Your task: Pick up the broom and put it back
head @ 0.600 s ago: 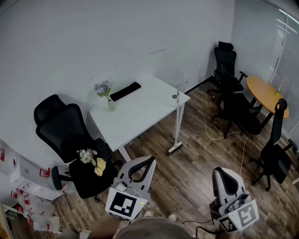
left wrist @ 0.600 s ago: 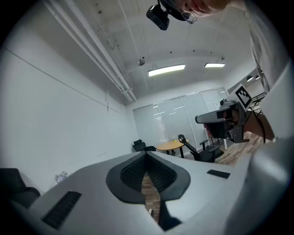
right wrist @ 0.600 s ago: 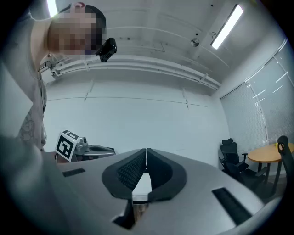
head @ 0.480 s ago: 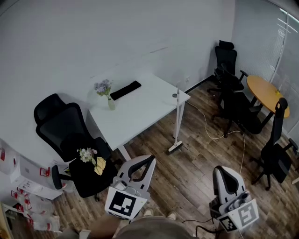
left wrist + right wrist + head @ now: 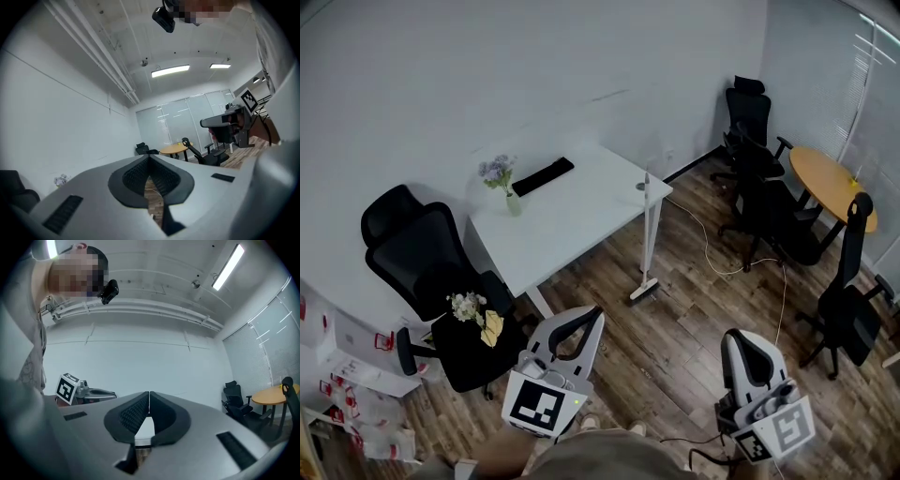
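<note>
Slides slightly leftward in the head view since a moment ago, with left gripper [image 5: 594, 317] pinched shut on nothing, broom [image 5: 648, 236] leaning upright against the white desk's [image 5: 572, 214] right end, far off, right gripper [image 5: 741, 339] likewise closed and empty, suggesting approach barely begun.

desk [image 5: 581, 220]: white | broom [image 5: 649, 234]: white | office chairs [image 5: 422, 262]: black | round table [image 5: 830, 183]: orange | floor [image 5: 675, 328]: brown wood-grain

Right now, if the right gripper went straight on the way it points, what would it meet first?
Probably the white desk, which shows just past the shut jaws of the right gripper; depth is unclear.
</note>
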Available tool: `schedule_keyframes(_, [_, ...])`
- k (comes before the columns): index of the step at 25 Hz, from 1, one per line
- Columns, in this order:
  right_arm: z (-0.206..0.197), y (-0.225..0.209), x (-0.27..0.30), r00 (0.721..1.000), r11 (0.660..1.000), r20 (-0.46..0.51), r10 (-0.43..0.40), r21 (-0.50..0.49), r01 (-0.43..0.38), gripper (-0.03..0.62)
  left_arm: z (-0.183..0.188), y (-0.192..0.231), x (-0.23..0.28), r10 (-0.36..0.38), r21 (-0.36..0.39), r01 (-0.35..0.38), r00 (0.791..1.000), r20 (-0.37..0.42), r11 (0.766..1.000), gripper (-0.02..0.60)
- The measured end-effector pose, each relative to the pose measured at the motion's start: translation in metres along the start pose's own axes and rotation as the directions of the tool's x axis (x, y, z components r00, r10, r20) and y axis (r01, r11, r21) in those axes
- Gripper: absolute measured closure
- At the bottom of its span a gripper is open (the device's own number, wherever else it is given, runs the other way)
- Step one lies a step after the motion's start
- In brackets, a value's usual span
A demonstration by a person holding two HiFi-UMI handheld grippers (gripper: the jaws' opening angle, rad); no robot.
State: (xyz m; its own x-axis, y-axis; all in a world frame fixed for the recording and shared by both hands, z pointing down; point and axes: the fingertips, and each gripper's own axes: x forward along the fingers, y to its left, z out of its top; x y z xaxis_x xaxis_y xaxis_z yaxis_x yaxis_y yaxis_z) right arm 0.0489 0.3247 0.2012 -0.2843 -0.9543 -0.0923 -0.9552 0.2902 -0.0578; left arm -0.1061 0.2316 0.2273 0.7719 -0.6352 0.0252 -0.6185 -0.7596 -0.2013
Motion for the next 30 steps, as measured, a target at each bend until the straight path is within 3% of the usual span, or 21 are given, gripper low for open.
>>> schedule_keyframes(6, [-0.001,-0.021,-0.016,0.999,1.000,0.032,-0.015,0.025,0.014,0.562,-0.003,-0.016,0.007,0.027,0.003,-0.027,0.999,-0.021,1.000,0.566])
schedule_keyframes(7, [-0.001,-0.026,-0.019,0.999,0.999,0.039,-0.024,0.031,0.023,0.530,-0.003,-0.019,0.008,0.030,0.007,-0.030,0.999,-0.023,1.000,0.566])
schedule_keyframes(9, [-0.001,-0.034,-0.024,0.998,0.999,0.042,-0.038,0.039,0.037,0.408,-0.002,-0.024,0.008,0.042,0.007,-0.042,0.999,-0.021,0.999,0.566])
schedule_keyframes(10, [-0.001,-0.037,-0.025,0.998,0.998,0.045,-0.043,0.049,0.041,0.388,-0.002,-0.026,0.008,0.049,0.006,-0.049,0.999,-0.023,0.999,0.566])
schedule_keyframes(14, [0.006,-0.045,-0.029,0.997,0.995,0.070,-0.042,0.093,0.035,0.385,-0.006,-0.033,0.009,0.062,0.001,-0.062,0.997,-0.038,0.998,0.566])
schedule_keyframes(19, [0.002,-0.054,-0.023,0.998,0.998,0.047,-0.034,0.056,0.031,0.385,0.002,-0.025,0.013,0.119,-0.041,-0.119,0.993,0.015,0.992,0.566])
schedule_keyframes(30, [-0.038,-0.092,0.029,0.999,0.998,-0.033,-0.030,0.046,0.032,0.385,-0.029,0.005,0.069,0.079,-0.025,-0.079,0.997,-0.021,0.997,0.566])
